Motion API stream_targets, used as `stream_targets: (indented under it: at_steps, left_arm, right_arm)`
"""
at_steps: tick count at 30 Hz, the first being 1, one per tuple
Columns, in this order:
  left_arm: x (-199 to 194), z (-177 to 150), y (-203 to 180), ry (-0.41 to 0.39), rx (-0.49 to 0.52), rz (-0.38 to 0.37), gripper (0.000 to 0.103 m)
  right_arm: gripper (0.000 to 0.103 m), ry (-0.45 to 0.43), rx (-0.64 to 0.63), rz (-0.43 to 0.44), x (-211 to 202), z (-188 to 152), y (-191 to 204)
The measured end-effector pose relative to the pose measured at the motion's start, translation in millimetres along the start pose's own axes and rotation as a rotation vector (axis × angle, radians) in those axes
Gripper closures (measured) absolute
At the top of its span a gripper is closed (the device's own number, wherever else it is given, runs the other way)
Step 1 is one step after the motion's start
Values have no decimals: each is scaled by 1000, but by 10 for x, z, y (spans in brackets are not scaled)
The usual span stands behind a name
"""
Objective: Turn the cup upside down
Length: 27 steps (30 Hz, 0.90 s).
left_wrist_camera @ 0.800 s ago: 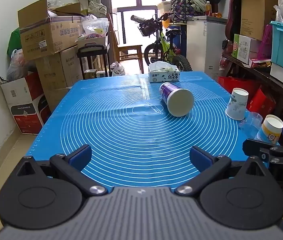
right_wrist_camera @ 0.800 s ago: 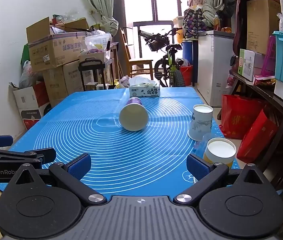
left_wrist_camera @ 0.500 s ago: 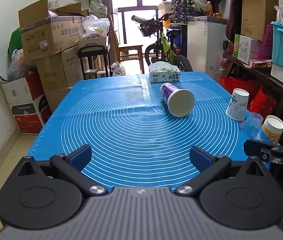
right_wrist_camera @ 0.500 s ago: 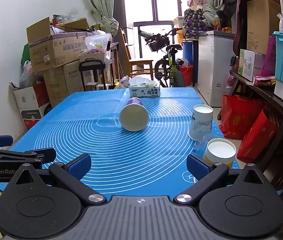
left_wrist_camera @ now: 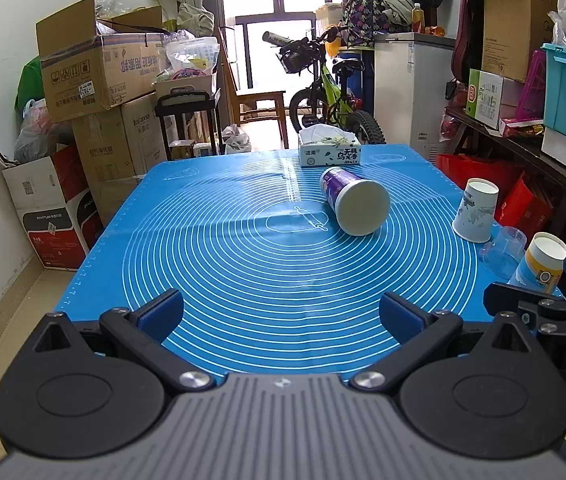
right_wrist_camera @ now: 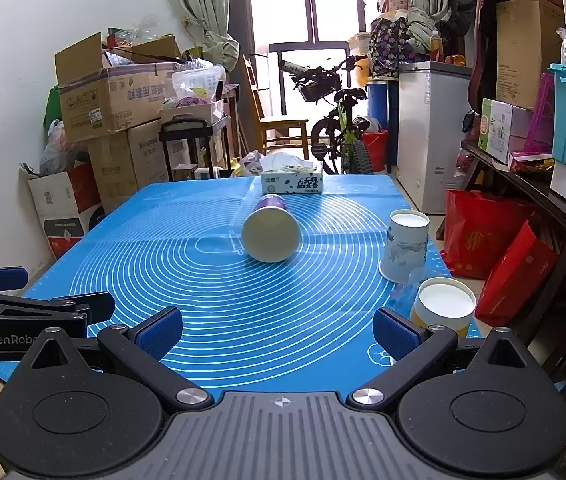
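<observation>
So the purple paper cup (left_wrist_camera: 353, 206) lies on its side, and neither gripper has reached it.

You have the cup near the middle of the blue silicone mat (left_wrist_camera: 243, 264), far half, with its pale round end facing you and the white tissue box (left_wrist_camera: 329, 152) just beyond it. To the right stand a white printed paper cup (right_wrist_camera: 405, 246) and a yellow-banded paper cup (right_wrist_camera: 443, 306), both bottom-up, with a clear plastic cup (left_wrist_camera: 503, 248) between them. Your left gripper (left_wrist_camera: 281, 312) and right gripper (right_wrist_camera: 277, 330) both sit at the near edge, jaws spread wide and empty, well apart from the purple cup. By my reading nothing of the flip is done: you must reach, grasp the cup and set it mouth-down.
</observation>
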<state>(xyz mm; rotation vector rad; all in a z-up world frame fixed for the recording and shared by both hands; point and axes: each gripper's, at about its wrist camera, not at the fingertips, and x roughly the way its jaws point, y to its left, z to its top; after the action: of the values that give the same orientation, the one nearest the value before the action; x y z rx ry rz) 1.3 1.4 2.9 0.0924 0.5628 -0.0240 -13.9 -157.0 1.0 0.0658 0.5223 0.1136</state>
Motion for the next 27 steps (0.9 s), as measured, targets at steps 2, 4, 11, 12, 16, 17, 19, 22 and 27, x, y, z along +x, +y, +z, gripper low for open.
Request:
stream_targets:
  at_steps: [2,4,11,12,16,17,19,22,27]
  left_arm:
    - [0,4,2,0,-2,0,1]
    - [-3,6,1,-1,-5,2,1]
    - [-7,0,-1,-5,-6,2,1]
    - [-7,-3,-2,-5,-4,2,1]
    - [-5,-9,-4,-3,-4,0,0]
    - [-6,-10,-2,-4,-3,0,1]
    - [2,-13,0,-5,-4,0,1]
    - [7,-15,-7,-4,-5,4,1]
    - [11,-16,-9,-3,-5,2,1]
  right_arm:
    - [0,0,-1,-1,2,0,2]
    - [0,0,-1,-1,3,1,2]
    - [0,1,-1,1,-26,13,-19]
    - [0,1,-2,2,-31,13,-14]
    - [0,-1,-7,4,10,2,43]
    - [0,-1,-7,3,8,2,44]
    - [0,-1,-7,2,6,2,46]
    - [0,0,-6,3,27,7,51]
    - [0,0,-8,2,25,9,49]
